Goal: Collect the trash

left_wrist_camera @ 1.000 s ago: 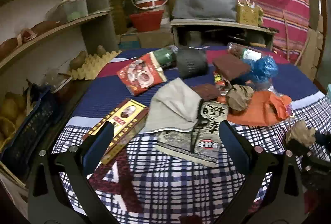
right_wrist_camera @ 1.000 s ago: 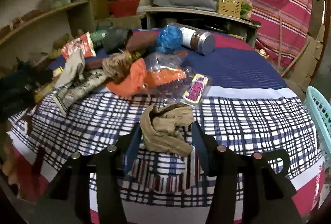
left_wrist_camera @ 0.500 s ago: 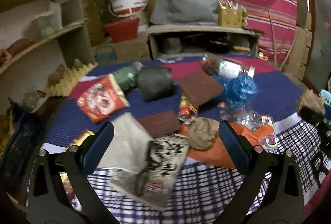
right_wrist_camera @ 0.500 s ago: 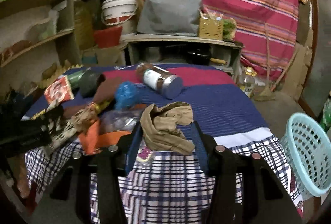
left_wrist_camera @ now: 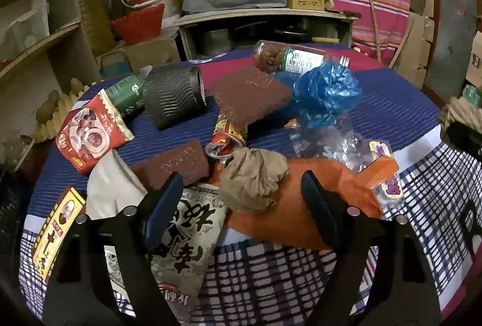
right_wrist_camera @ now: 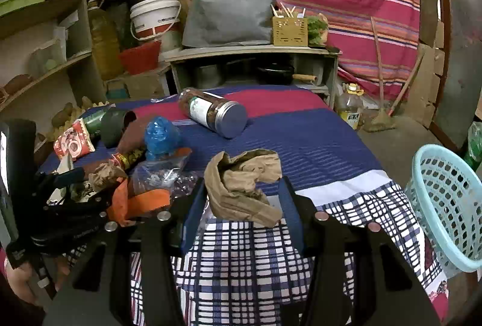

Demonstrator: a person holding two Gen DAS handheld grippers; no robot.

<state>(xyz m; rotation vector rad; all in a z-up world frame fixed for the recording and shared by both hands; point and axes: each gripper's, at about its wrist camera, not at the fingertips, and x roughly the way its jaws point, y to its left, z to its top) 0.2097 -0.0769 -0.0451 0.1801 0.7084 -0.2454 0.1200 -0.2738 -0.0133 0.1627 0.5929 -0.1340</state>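
Note:
A crumpled brown paper ball [left_wrist_camera: 253, 178] lies on an orange plastic bag [left_wrist_camera: 286, 223] amid a heap of trash on the cloth-covered table [left_wrist_camera: 391, 103]. My left gripper [left_wrist_camera: 241, 202] straddles the ball from the near side. Its jaws are closing, with gaps still between the pads and the paper. My right gripper [right_wrist_camera: 242, 196] is shut on another crumpled brown paper [right_wrist_camera: 244, 184], held above the table's checked edge. A light blue basket [right_wrist_camera: 446, 205] stands off the table's right side.
The heap holds a blue plastic bag [left_wrist_camera: 325, 91], a lying jar [left_wrist_camera: 295, 59], a dark ribbed cup [left_wrist_camera: 174, 100], a red snack pack [left_wrist_camera: 90, 136], brown pads [left_wrist_camera: 250, 94], a printed packet [left_wrist_camera: 189, 232] and a yellow box [left_wrist_camera: 57, 232]. Shelves stand at the left.
My left gripper has moved in over the heap to the brown paper ball and its jaws have narrowed. My right gripper has swung right with its paper, bringing the basket into view.

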